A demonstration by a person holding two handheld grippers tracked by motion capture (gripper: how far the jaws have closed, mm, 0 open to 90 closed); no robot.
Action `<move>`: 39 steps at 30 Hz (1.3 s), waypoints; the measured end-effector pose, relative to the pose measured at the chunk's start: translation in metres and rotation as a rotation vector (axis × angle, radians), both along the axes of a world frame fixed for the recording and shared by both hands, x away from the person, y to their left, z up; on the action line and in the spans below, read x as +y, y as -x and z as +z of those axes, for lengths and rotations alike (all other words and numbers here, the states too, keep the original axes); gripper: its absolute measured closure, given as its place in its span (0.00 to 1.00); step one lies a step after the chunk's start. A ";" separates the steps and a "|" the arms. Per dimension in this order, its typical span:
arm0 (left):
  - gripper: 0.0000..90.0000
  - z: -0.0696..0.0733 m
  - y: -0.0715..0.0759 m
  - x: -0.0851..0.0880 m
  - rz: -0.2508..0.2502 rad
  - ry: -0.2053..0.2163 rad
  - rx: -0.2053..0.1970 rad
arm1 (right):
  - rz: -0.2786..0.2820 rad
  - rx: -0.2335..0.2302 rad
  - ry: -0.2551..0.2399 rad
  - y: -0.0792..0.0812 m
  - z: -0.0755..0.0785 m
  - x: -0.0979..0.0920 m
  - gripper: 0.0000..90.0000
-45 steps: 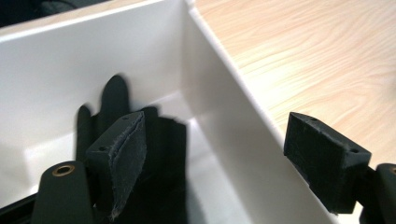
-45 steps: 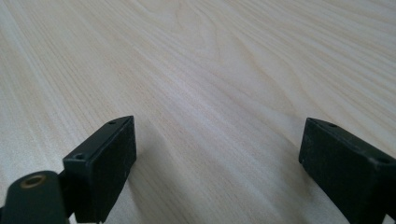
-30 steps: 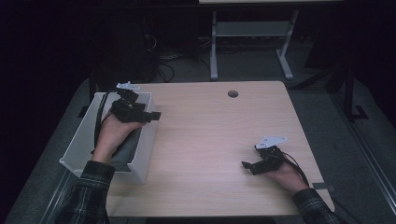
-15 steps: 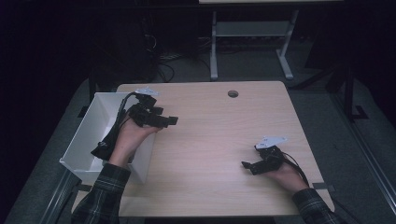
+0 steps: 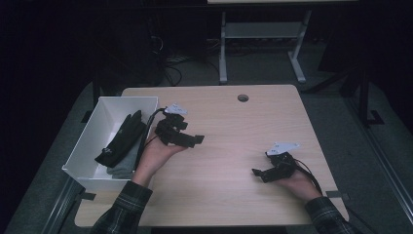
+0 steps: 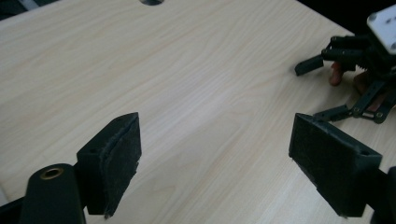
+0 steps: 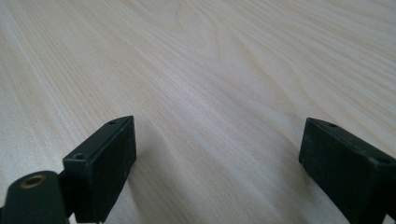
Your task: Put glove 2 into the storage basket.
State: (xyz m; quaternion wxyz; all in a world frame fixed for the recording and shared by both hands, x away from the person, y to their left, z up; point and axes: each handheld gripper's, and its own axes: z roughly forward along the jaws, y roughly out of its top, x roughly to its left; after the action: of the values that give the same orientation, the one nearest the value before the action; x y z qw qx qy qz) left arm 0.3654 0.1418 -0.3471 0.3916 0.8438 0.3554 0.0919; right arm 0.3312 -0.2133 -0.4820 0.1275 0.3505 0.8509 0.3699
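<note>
Nearest, we record our right gripper [image 5: 265,173] low over the front right of the wooden table [image 5: 234,131], its jaws spread wide with nothing between them; its own view shows bare wood grain between the two black pads [image 7: 105,161], and it sits where it did a second ago. Next, our left gripper [image 5: 187,141] hangs over the table's left part just inside the edge, jaws likewise released and empty; in its own view the pads [image 6: 116,158] frame bare tabletop, with the right gripper [image 6: 355,70] farther off at the upper right. A second ago this left gripper was over the white bin [image 5: 92,141]; half a second ago it was crossing the bin's near wall; now it is clear of the bin and above the wood. Beside it, at the table's left edge, the white bin holds a black glove [image 5: 122,139] lying lengthwise over a grey cloth item [image 5: 124,163], both inside the bin and apart from either gripper; earlier the hand and gripper hid them. Farther on, a round cable hole [image 5: 243,98] marks the table's far middle. Beyond the table we note a grey metal stand [image 5: 258,44] on the dark floor. No brand, label or writing is legible on any item.
</note>
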 end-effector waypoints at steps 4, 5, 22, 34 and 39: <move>0.18 -0.012 0.003 -0.007 -0.017 -0.003 0.006 | 0.001 -0.001 0.000 0.000 0.000 0.000 0.12; 0.18 -0.012 0.003 -0.007 -0.017 -0.003 0.006 | 0.000 0.001 0.000 0.000 0.000 0.000 0.12; 0.17 -0.056 0.015 -0.028 -0.085 -0.032 0.005 | -0.001 0.001 0.000 0.000 0.000 0.000 0.12; 0.17 -0.084 0.024 -0.036 -0.121 -0.054 -0.007 | -0.001 0.001 0.000 0.000 0.000 0.000 0.12; 0.17 -0.094 0.025 -0.039 -0.132 -0.059 -0.005 | 0.000 0.001 0.000 0.000 0.000 0.000 0.12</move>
State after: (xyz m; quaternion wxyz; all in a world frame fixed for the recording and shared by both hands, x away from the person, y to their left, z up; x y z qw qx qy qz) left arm 0.3399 0.1030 -0.4410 0.3728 0.8763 0.2950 0.0785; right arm 0.3311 -0.2133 -0.4819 0.1270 0.3506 0.8511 0.3697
